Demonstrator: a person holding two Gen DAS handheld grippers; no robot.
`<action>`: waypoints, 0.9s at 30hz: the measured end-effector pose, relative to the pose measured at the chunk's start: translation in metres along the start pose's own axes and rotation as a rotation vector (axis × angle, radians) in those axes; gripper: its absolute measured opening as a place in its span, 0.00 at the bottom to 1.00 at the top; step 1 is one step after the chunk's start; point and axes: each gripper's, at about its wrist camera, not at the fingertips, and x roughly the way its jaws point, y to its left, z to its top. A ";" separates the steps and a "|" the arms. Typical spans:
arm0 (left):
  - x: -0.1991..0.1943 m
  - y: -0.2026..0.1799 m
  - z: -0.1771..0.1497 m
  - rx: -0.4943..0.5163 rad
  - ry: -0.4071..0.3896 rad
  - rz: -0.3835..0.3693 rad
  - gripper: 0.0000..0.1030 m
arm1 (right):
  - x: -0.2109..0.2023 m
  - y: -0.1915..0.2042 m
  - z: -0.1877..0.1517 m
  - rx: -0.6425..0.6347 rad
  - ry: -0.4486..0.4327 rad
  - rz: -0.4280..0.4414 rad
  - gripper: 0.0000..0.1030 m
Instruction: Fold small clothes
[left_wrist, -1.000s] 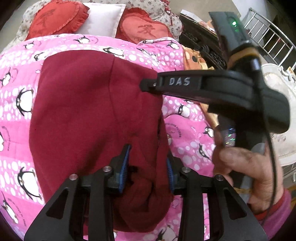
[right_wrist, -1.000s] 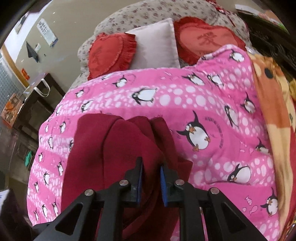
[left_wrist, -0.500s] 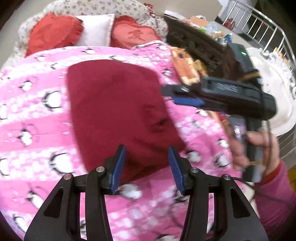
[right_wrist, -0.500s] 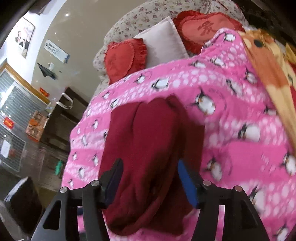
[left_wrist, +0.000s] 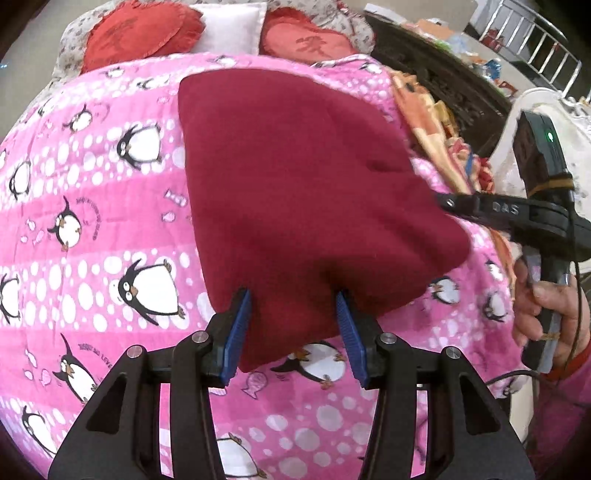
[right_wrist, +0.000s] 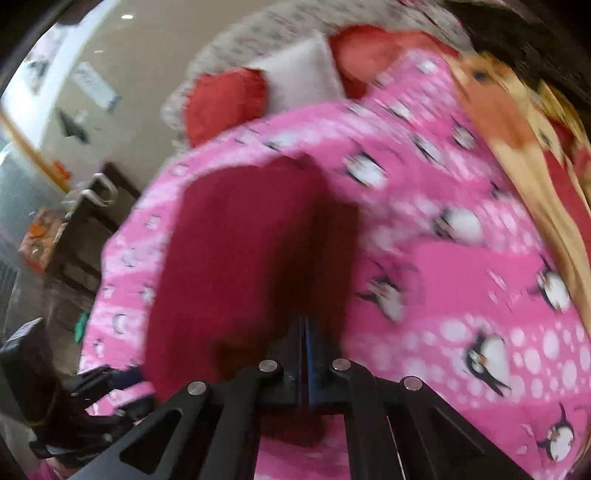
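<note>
A dark red garment (left_wrist: 303, 192) lies folded and flat on the pink penguin blanket (left_wrist: 92, 221). My left gripper (left_wrist: 295, 332) hovers open over the garment's near edge; the cloth lies between the blue pads (left_wrist: 240, 332), which do not press on it. In the left wrist view my right gripper (left_wrist: 448, 203) reaches in from the right, its tip at the garment's right edge. The right wrist view is blurred: there the right gripper (right_wrist: 304, 332) is shut, pads together above the garment (right_wrist: 229, 258), with no cloth visibly caught between them.
Two red heart cushions (left_wrist: 136, 33) and a white pillow (left_wrist: 229, 29) sit at the head of the bed. An orange patterned blanket (left_wrist: 424, 110) runs along the right side, with dark carved furniture (left_wrist: 443, 81) beyond. A person's hand (left_wrist: 546, 306) holds the right gripper's handle.
Both grippers let go of the garment, which now lies flat. The left gripper drew back to its near edge. The right gripper opened wide, then shut empty and moved to the right edge.
</note>
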 end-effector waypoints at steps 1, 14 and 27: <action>0.000 0.001 -0.001 -0.003 -0.003 -0.004 0.45 | -0.001 -0.006 -0.003 0.029 0.004 0.028 0.01; -0.001 -0.001 -0.003 -0.001 -0.010 0.004 0.45 | -0.008 0.046 -0.002 0.043 0.019 0.218 0.55; -0.027 0.007 -0.008 -0.004 -0.050 -0.014 0.45 | 0.022 0.017 -0.044 -0.041 0.071 0.048 0.11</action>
